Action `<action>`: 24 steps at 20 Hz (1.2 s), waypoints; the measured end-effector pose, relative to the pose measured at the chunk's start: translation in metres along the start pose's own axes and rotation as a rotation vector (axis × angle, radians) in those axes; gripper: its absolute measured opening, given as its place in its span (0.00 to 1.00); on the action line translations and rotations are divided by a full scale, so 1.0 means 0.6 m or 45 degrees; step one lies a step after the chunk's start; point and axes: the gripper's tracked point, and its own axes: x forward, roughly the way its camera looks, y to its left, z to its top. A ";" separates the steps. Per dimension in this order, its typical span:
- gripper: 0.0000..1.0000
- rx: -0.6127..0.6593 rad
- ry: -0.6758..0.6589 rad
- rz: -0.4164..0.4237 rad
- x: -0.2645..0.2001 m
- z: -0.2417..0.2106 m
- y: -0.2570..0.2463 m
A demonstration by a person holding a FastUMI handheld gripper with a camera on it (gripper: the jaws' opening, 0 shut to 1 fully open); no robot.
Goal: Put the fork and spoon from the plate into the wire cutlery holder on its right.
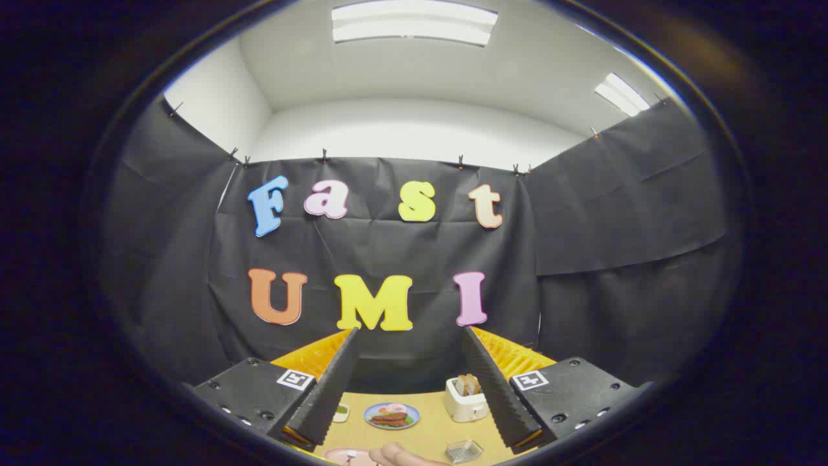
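Observation:
My gripper (409, 331) is held high above the wooden table (433, 430), open, with nothing between its fingers. Far below, between the fingers, part of a pink plate (335, 455) shows at the table's near edge, with the end of a metal utensil (350, 456) on it; I cannot tell whether it is the fork or the spoon. A small wire cutlery holder (464, 450) stands to the plate's right. A person's hand (402, 457) rests on the table between plate and holder.
Farther back on the table stand a blue plate of food (391, 415), a white toaster with toast (466, 402) and a small dish (341, 412). Black cloth walls close the booth behind and on both sides.

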 end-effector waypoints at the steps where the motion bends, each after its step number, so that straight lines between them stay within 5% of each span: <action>1: 0.95 -0.018 -0.017 0.012 -0.001 0.012 0.018; 9: 0.95 -0.134 -0.098 0.011 0.005 0.087 0.072; 16: 0.95 -0.103 0.173 0.062 0.027 -0.070 0.100; 24: 0.96 -0.084 0.517 0.089 0.029 -0.360 0.117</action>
